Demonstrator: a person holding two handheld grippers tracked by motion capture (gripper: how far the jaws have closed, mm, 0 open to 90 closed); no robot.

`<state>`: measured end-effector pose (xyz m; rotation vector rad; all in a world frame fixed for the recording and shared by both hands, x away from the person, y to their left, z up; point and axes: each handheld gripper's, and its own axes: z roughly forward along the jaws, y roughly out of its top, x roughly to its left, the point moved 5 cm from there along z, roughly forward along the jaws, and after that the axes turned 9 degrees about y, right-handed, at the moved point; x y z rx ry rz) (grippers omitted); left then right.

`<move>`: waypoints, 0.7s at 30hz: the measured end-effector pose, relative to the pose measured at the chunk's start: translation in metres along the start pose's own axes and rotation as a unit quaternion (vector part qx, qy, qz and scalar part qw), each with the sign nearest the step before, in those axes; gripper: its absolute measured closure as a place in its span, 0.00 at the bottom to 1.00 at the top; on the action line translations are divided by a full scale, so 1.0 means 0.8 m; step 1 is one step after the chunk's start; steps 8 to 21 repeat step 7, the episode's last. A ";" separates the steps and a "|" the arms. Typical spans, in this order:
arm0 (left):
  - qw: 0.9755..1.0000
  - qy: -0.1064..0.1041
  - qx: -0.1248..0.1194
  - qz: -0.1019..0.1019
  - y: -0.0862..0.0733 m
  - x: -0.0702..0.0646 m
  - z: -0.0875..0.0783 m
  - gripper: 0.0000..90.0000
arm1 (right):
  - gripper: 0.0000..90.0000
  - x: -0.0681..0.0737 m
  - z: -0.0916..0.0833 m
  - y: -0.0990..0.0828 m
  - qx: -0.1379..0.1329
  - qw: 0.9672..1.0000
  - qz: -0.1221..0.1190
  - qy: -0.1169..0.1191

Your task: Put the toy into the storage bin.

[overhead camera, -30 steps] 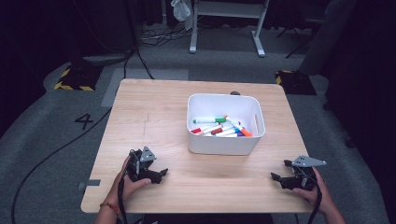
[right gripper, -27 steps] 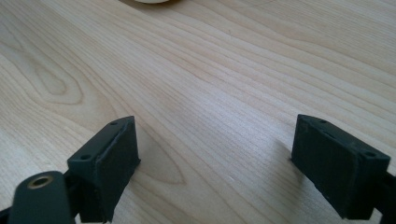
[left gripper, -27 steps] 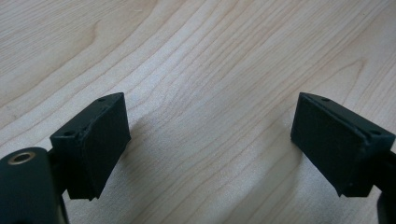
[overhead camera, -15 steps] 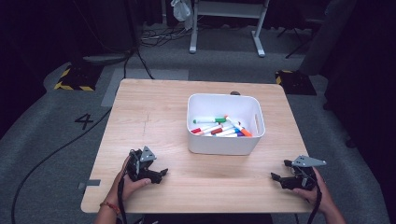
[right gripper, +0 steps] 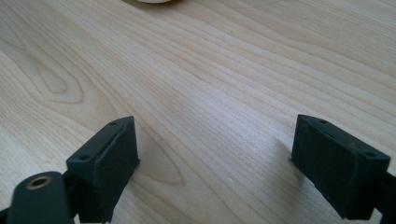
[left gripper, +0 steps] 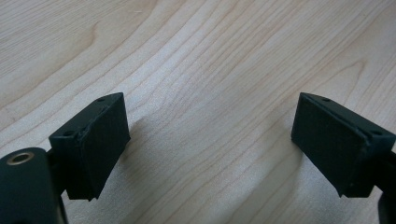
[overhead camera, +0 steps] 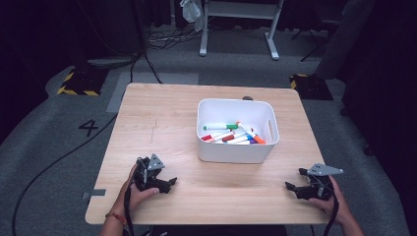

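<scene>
The white bin [overhead camera: 237,130] stood a little right of the table's middle, and every place here is told from it. Inside lay the markers [overhead camera: 232,134], heaped together, most with their long axes running roughly across the bin from its left wall toward its right, a green one uppermost at the far side and an orange-tipped one slanting toward the near right corner. The left gripper [overhead camera: 162,183] rested on the table [overhead camera: 162,113] nearer the person than the bin and off its near left corner, jaws spread wide with only bare wood between them, as its own view showed [left gripper: 210,154]. The right gripper [overhead camera: 295,188] lay nearer the person too, beyond the bin's near right corner, likewise parted and empty [right gripper: 215,163]. From either one the markers lay forward and inward, over the bin's near wall. The left gripper looked somewhat closer to the bin; the right stood farther out, though the orange-tipped marker pointed toward its side. Against the pictures from a second and half a second before, nothing had shifted: both grippers, the bin and the markers kept their places.
</scene>
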<state>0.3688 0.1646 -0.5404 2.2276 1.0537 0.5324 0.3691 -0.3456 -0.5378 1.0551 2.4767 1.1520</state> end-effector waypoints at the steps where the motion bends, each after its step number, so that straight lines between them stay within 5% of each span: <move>1: 1.000 0.000 0.000 0.000 0.000 0.000 0.000 0.13 | 0.16 0.000 0.000 0.000 0.000 1.000 0.000 0.000; 21: 1.000 0.003 0.002 -0.006 0.000 -0.001 0.000 0.12 | 0.16 0.000 0.000 0.000 0.000 1.000 -0.001 0.000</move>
